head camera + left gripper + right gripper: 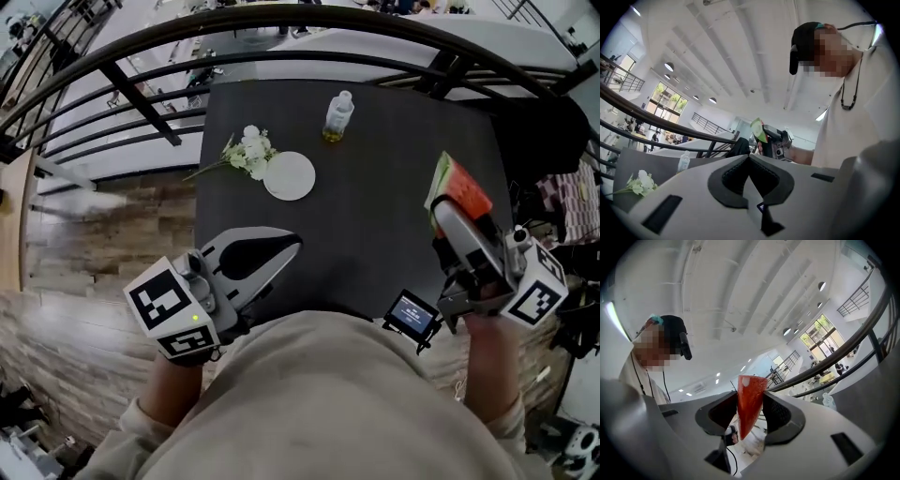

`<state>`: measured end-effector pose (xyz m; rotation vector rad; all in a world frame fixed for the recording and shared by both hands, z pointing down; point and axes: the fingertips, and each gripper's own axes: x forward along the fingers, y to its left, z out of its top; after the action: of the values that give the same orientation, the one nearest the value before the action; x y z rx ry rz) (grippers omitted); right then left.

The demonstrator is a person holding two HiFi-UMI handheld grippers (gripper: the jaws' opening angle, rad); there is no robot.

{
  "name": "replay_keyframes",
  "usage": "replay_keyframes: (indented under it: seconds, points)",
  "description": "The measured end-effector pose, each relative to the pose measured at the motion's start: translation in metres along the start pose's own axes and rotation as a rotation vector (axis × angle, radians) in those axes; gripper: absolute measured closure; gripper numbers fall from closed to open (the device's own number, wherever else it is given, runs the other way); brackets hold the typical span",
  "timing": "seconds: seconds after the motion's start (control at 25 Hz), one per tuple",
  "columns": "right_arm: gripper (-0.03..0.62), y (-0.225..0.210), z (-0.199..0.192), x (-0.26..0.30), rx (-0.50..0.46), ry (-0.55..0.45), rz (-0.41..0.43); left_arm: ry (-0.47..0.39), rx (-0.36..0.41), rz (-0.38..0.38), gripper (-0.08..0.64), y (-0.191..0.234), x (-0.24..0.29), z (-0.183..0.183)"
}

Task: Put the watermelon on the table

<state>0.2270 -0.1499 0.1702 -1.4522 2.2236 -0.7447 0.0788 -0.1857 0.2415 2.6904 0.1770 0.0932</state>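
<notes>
Dark table (375, 234), watermelon (749, 401) pinched between right claw (751, 414) jaws

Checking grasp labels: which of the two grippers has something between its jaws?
The right gripper, clamped on the red, green-rinded watermelon wedge; the left gripper has its jaws together on nothing.

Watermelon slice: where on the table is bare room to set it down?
Bare: the table middle and right, from the white plate and bottle across to the watermelon slice in the right gripper. Crowded: far left, flowers beside the plate.
</notes>
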Motion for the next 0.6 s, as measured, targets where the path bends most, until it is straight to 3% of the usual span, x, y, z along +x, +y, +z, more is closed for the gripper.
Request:
replay_keyframes:
  seconds: [0.32,0.6]
  points:
    - [0.408,-0.026,-0.003,0.034,-0.03,0.122,0.075,-0.078,-0.064,0.124,0.557,0.005,-0.003,0.0]
    - [0.408,-0.052,-0.028,0.059,0.008,0.188,0.102,-0.082,-0.118,0.247,0.557,0.018,-0.027,-0.018]
